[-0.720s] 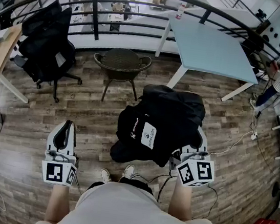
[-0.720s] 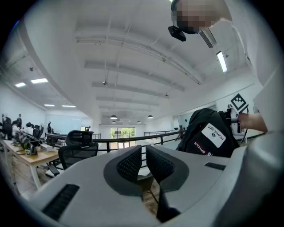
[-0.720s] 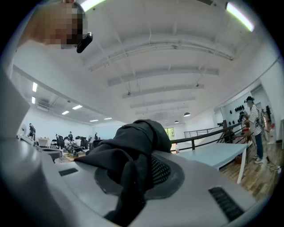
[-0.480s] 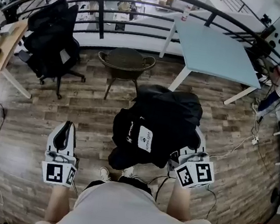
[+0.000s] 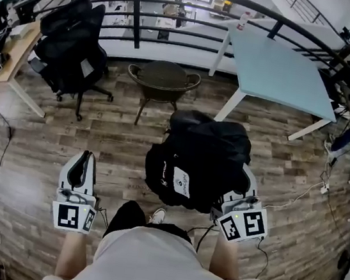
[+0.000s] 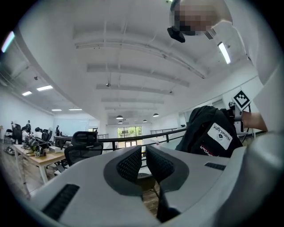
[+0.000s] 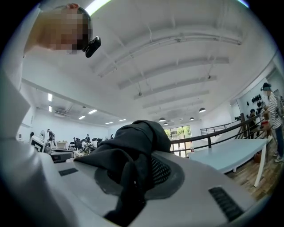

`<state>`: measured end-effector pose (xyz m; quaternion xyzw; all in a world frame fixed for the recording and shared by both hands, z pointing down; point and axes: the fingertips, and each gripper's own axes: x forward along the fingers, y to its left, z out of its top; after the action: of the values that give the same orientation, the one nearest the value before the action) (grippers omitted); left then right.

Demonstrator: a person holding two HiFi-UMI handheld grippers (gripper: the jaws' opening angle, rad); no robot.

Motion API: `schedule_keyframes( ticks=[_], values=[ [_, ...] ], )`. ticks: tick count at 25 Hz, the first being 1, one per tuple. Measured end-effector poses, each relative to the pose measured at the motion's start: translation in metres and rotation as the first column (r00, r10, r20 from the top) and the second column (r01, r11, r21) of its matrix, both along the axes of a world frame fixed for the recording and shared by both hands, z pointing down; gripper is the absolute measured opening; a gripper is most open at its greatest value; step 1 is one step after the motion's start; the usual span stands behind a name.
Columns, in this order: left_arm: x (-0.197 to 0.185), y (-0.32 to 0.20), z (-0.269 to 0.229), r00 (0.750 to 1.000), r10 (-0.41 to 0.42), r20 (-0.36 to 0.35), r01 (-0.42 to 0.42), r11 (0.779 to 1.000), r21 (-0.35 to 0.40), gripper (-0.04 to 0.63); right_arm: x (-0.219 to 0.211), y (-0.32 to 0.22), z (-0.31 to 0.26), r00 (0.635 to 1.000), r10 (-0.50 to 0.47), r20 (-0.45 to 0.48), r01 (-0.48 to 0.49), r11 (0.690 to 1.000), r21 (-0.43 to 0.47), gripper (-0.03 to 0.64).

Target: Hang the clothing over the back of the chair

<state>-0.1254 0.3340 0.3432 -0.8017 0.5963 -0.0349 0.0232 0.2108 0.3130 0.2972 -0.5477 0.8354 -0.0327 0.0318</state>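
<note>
Right hand-held gripper (image 5: 239,197) is clenched on a fold of the black clothing (image 5: 201,159). The clothing hangs bunched in the air in front of the person, above the wooden floor (image 5: 45,144), with its white label showing. Left hand-held gripper (image 5: 81,163) is held level, jaws drawn together with nothing between them. Beyond the clothing stands a brown wicker chair (image 5: 163,79).
</note>
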Motion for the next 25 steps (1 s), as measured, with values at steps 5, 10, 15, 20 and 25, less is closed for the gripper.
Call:
schedule_keyframes(
  ticks=[5, 10, 15, 20, 25],
  values=[
    [0.015, -0.013, 0.017, 1.0, 0.001, 0.005, 0.0, 0.999, -0.048, 0.049, 0.017, -0.015, 0.016, 1.0, 0.0, -0.01, -0.001, 0.999, -0.049, 0.081],
    [0.015, -0.057, 0.032, 1.0, 0.026, -0.01, -0.026, 0.998, -0.058, 0.049, 0.018, -0.046, 0.035, 0.999, 0.031, -0.023, -0.033, 0.996, -0.083, 0.081],
    [0.027, -0.126, 0.035, 0.996, 0.086, -0.016, -0.087, 0.995, -0.039, 0.049, 0.028, -0.092, 0.034, 0.996, 0.086, -0.02, -0.087, 0.993, -0.085, 0.081],
    [0.016, -0.208, 0.02, 0.993, 0.115, -0.019, -0.116, 0.993, -0.021, 0.049, 0.019, -0.158, 0.022, 0.995, 0.085, -0.054, -0.09, 0.993, -0.079, 0.081],
    [-0.008, -0.273, 0.018, 0.99, 0.137, -0.04, -0.139, 0.99, -0.033, 0.049, -0.004, -0.213, 0.014, 0.992, 0.117, -0.056, -0.122, 0.988, -0.093, 0.081]
  ],
)
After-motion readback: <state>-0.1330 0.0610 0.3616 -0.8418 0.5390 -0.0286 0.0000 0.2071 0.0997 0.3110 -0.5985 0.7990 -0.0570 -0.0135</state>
